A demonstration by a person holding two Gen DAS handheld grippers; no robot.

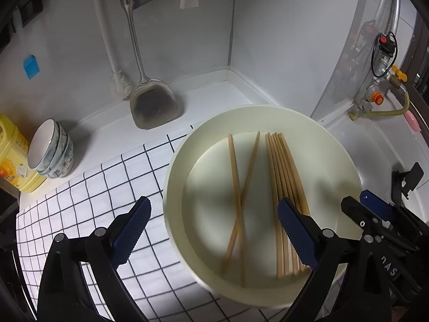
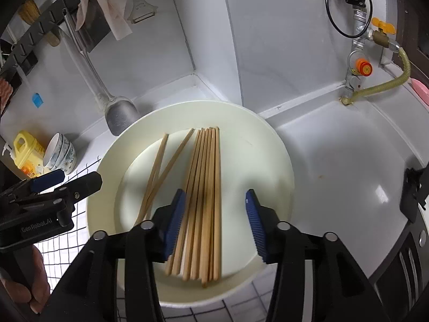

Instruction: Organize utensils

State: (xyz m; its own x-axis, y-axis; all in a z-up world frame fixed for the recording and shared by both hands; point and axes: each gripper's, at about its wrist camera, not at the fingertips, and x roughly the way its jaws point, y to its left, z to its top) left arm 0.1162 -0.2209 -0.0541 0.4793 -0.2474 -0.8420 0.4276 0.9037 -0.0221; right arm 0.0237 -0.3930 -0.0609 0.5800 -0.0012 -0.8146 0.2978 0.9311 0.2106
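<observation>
A cream round basin (image 1: pixel 171 166) (image 2: pixel 281 161) holds wooden chopsticks. A crossed pair of chopsticks (image 1: pixel 236 177) (image 2: pixel 161 166) lies in its left half. A bundle of several chopsticks (image 1: pixel 284 166) (image 2: pixel 206 166) lies side by side in its right half. My left gripper (image 1: pixel 214 209) hovers wide open above the crossed pair, touching nothing. My right gripper (image 2: pixel 215 198) is open over the bundle, whose near ends run between its blue pads (image 2: pixel 177 214) without being pinched. Each gripper also shows at the edge of the other's view.
The basin sits on a black-and-white checked cloth (image 1: pixel 93 187). Stacked bowls (image 1: pixel 52 150) and a yellow bottle (image 1: pixel 13 155) stand at the left. A metal spatula (image 1: pixel 154 107) and a brush (image 1: pixel 120 83) hang on the back wall. Gas pipes and valves (image 1: pixel 383 61) are at the right.
</observation>
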